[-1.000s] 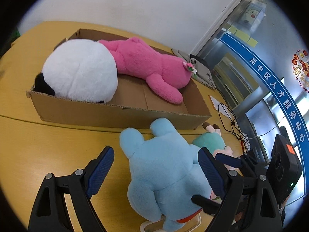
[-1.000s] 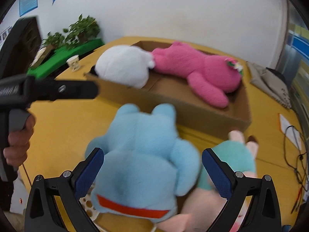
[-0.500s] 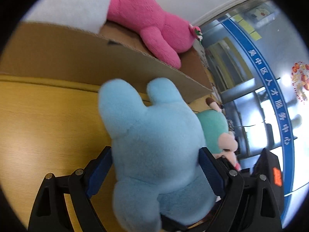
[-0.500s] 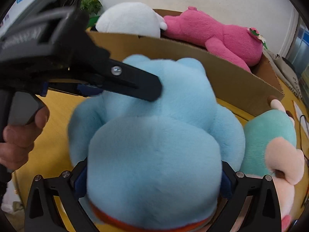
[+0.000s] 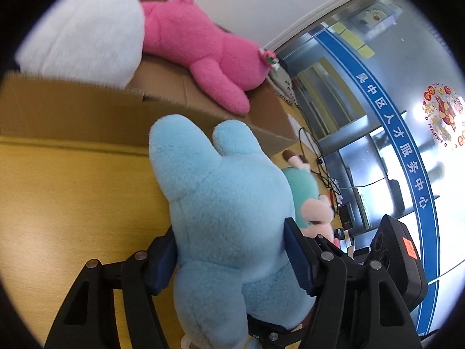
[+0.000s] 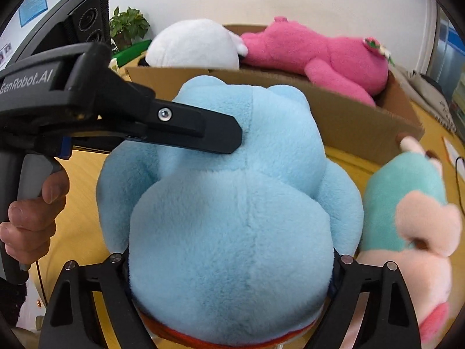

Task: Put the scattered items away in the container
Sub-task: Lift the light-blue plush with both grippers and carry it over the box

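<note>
Two grippers, both yours, one item between them: the left gripper (image 5: 232, 258) has its blue pads pressed into the flanks of the blue plush toy (image 5: 229, 218), and the right gripper (image 6: 231, 261) is clamped on the same toy lower down, its fingers sunk into the pile. Item: soft, fluffy, rounded, with two stubby ears and an orange band at the base; likely light and squashy, so grip deep across the body (ears would flop). It sits on the yellow wooden table (image 5: 72, 197), just before the cardboard box (image 6: 348, 122). Box contents: one pink plush (image 6: 319, 55), long and fuzzy; one white plush (image 6: 194, 46), round. Outstanding: one teal-and-pink plush (image 6: 407, 203) beside the blue one.
</note>
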A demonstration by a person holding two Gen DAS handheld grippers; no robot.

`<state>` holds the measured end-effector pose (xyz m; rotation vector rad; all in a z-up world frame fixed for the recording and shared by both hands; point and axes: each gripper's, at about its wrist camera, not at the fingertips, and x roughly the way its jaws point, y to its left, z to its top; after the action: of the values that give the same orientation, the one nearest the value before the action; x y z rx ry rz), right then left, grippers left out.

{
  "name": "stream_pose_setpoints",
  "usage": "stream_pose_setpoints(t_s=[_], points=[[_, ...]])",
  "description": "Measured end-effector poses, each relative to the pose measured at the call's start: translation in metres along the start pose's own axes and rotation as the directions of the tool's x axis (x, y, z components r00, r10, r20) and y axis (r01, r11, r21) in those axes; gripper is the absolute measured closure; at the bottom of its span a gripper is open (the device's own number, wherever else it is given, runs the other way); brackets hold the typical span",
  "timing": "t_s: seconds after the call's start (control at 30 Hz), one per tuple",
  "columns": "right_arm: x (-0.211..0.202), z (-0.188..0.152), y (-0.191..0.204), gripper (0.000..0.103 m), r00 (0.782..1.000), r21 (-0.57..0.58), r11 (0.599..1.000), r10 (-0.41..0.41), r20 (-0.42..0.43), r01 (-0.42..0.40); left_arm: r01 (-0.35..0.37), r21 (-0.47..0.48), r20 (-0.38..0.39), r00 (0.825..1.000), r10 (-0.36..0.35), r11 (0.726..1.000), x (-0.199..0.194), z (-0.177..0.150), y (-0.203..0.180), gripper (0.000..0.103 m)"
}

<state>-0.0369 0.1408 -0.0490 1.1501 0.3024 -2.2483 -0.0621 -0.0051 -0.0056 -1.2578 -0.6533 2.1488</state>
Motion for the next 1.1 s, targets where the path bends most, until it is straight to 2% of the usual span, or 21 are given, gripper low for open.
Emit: stream_pose_setpoints(t_s=[0.13,0.23,0.33,0.4,0.57,0.73,0.87,0.93,1.1], points=[[-0.031,0.015,0.007,0.011,0.996,-0.024,0.999,-0.019,0.083,0.021,0.002,0.094,0.072,0.997,-0.009,0.996,-0.033,0.022,-0.030,0.038],[-0.060,0.039,0.009,0.011,0.986,-0.041,0.998,-0.031,0.163,0.039,-0.005,0.189,0.137,0.990,-0.022,0.982,-0.063,0.050,-0.061,0.039],[-0.085,0.078,0.009,0.011,0.969,-0.058,0.996,-0.048,0.242,0.064,-0.029,0.285,0.199,0.980,-0.029,0.958,-0.091,0.082,-0.092,0.039],[-0.106,0.108,0.010,0.011,0.950,-0.077,0.992,-0.072,0.304,0.099,-0.045,0.344,0.235,0.971,-0.040,0.938,-0.109,0.104,-0.110,0.039],[-0.133,0.169,0.004,0.011,0.911,-0.083,0.985,-0.107,0.398,0.152,-0.079,0.411,0.278,0.960,-0.042,0.908,-0.127,0.158,-0.131,0.039],[-0.115,0.214,-0.018,0.011,0.904,-0.032,0.989,-0.118,0.411,0.144,-0.090,0.415,0.247,0.969,-0.016,0.905,-0.110,0.203,-0.123,0.039],[-0.075,0.233,-0.042,0.011,0.910,0.024,0.993,-0.113,0.399,0.113,-0.121,0.396,0.201,0.979,0.043,0.910,-0.072,0.222,-0.101,0.039],[-0.054,0.235,-0.054,0.011,0.922,0.064,0.995,-0.097,0.374,0.079,-0.140,0.385,0.170,0.982,0.079,0.912,-0.048,0.227,-0.080,0.039],[0.027,0.225,-0.077,0.011,0.960,0.133,0.991,-0.064,0.272,0.028,-0.121,0.292,0.038,0.993,0.115,0.949,0.014,0.232,-0.009,0.039]])
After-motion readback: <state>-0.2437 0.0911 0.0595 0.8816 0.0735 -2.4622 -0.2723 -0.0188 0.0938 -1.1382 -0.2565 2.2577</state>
